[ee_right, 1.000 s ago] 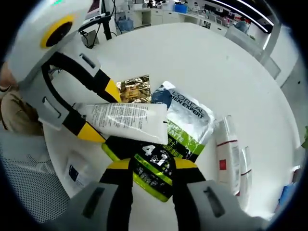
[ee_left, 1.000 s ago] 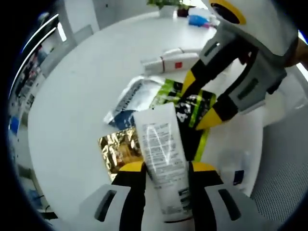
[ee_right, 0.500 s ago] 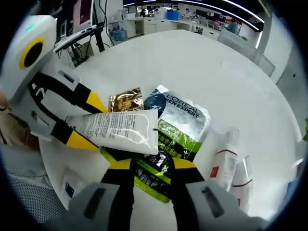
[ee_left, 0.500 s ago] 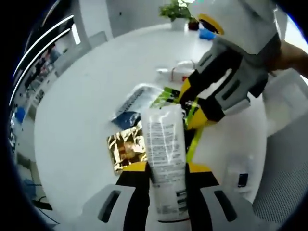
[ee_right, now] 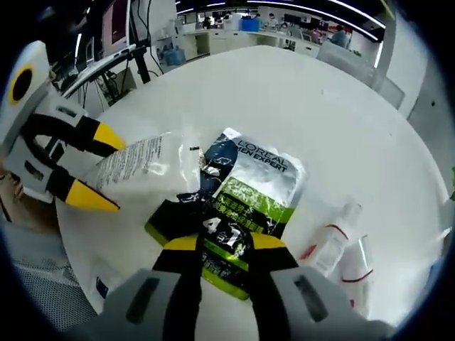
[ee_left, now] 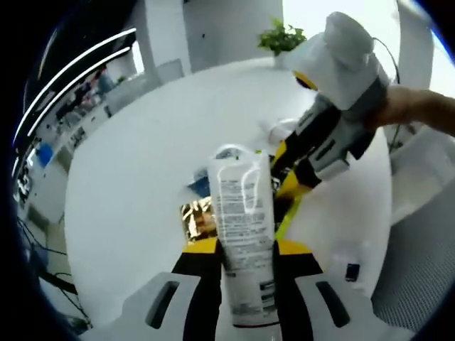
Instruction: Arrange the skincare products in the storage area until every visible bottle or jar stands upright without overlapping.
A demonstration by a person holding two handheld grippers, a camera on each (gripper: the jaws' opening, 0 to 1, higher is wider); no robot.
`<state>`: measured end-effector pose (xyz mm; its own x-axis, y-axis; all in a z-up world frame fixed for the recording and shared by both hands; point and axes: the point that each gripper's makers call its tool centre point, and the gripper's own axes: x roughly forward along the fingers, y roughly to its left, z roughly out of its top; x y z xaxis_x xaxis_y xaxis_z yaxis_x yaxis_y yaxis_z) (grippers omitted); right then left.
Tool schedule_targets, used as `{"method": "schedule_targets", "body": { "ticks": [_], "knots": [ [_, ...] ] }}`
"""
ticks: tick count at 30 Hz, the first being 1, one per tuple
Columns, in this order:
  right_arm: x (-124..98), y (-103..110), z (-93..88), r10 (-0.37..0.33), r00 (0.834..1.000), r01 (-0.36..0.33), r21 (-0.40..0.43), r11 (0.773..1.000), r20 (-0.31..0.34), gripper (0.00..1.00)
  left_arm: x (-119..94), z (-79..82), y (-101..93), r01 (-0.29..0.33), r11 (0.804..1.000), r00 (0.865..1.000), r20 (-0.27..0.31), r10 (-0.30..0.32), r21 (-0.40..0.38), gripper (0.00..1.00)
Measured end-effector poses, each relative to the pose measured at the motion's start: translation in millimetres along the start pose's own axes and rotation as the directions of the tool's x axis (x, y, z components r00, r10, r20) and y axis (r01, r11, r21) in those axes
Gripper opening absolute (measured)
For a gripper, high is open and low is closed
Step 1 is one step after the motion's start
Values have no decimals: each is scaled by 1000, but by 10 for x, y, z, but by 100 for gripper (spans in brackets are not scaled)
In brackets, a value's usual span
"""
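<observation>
A white tube [ee_left: 244, 227] is clamped between the left gripper [ee_left: 245, 249] jaws, and a green-black sachet [ee_right: 224, 238] is pinched by the right gripper [ee_right: 224, 245].

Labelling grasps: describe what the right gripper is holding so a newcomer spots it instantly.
On the round white table, find the silver L'Oreal pouch in the middle. Overlapping its near edge is the black and lime-green sachet, pinched by the right gripper. Its big white "4 in 1" print sets it apart from the white tube beside it.

white tube [ee_left: 242, 234] raised, green-black sachet [ee_right: 227, 234] lifted
</observation>
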<state>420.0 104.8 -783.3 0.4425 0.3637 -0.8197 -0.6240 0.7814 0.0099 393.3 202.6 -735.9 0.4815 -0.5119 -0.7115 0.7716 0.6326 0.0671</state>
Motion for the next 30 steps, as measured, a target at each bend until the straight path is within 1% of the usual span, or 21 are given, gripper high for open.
{"method": "schedule_targets", "body": {
  "ticks": [5, 9, 12, 15, 17, 19, 22, 25, 28, 30],
  "knots": [
    [-1, 4, 1, -5, 1000, 5, -3, 1000, 12, 25, -173, 51, -21, -17, 1000, 999, 37, 18, -26, 22],
    [-4, 11, -3, -11, 999, 11, -6, 1000, 37, 26, -266, 56, -39, -27, 999, 998, 49, 29, -43, 22],
    [-1, 11, 2, -10, 999, 11, -9, 1000, 41, 26, -334, 65, -52, -35, 998, 997, 65, 38, -52, 23],
    [1, 18, 3, -11, 999, 12, -31, 999, 39, 26, -384, 73, -64, -39, 997, 996, 73, 43, -61, 23],
    [2, 16, 4, -11, 999, 12, -24, 1000, 42, 26, -424, 70, -72, -48, 997, 996, 70, 52, -60, 23],
    [0, 30, 2, -8, 999, 9, -33, 999, 40, 28, -456, 59, -58, -58, 997, 995, 73, 62, -60, 23],
    [-7, 67, 6, -6, 999, 8, -42, 999, 42, 33, -505, 61, -79, -47, 994, 993, 100, 58, -103, 23],
    [-34, 126, -10, 5, 999, -3, -53, 999, 43, 36, -545, 45, -81, -66, 993, 993, 92, 75, -94, 23],
    [-104, 160, 15, 17, 998, -13, -61, 998, 60, 38, -579, 36, -66, -72, 993, 992, 93, 81, -96, 24],
    [-193, 183, 70, 25, 996, -19, -70, 997, 86, 40, -603, 38, -65, -77, 992, 992, 93, 86, -98, 24]
  ]
}}
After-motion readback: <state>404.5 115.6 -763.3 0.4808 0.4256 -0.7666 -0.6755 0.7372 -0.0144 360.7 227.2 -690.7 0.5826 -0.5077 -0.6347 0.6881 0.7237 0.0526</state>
